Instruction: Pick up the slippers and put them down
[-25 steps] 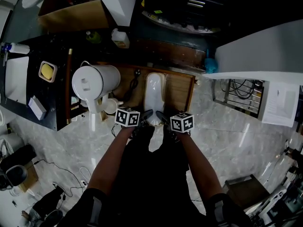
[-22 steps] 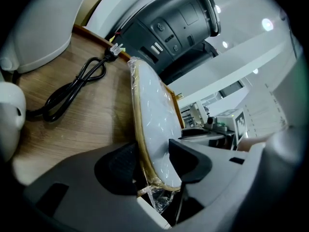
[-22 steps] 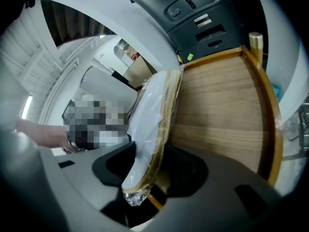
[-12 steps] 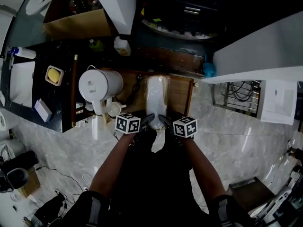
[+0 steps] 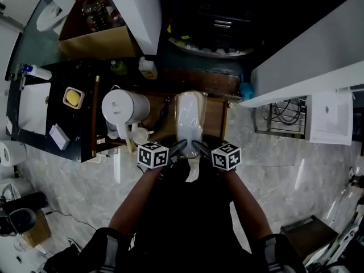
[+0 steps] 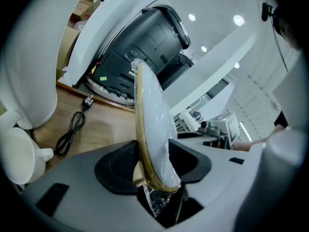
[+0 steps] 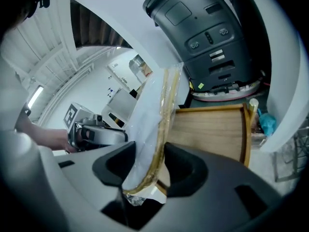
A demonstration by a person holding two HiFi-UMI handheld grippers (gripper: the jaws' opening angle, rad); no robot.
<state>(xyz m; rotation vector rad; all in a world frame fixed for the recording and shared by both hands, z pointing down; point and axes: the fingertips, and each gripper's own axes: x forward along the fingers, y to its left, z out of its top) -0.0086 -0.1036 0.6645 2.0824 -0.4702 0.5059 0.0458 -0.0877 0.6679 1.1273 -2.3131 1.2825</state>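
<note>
A pair of white slippers with tan soles (image 5: 189, 117), wrapped in clear plastic, hangs over a wooden board (image 5: 217, 117). Both grippers hold its near end. My left gripper (image 5: 177, 149) is shut on the pack from the left; its jaws have just closed a little further on it. My right gripper (image 5: 199, 148) is shut on it from the right. In the left gripper view the slippers (image 6: 152, 124) stand on edge between the pads of the left gripper (image 6: 155, 164). The right gripper view shows the slippers (image 7: 152, 121) pinched by the right gripper (image 7: 148, 167), with the plastic bunched below.
A white jug (image 5: 123, 107) and a white cup (image 5: 140, 135) stand left of the board. A black cable (image 6: 72, 127) lies on the wood. A dark appliance (image 6: 145, 47) sits behind. White shelves overhang both sides. A black counter (image 5: 51, 112) is at the left.
Both grippers have risen together with the slippers, lifting the pack off the wooden board. The head view has shifted slightly.
</note>
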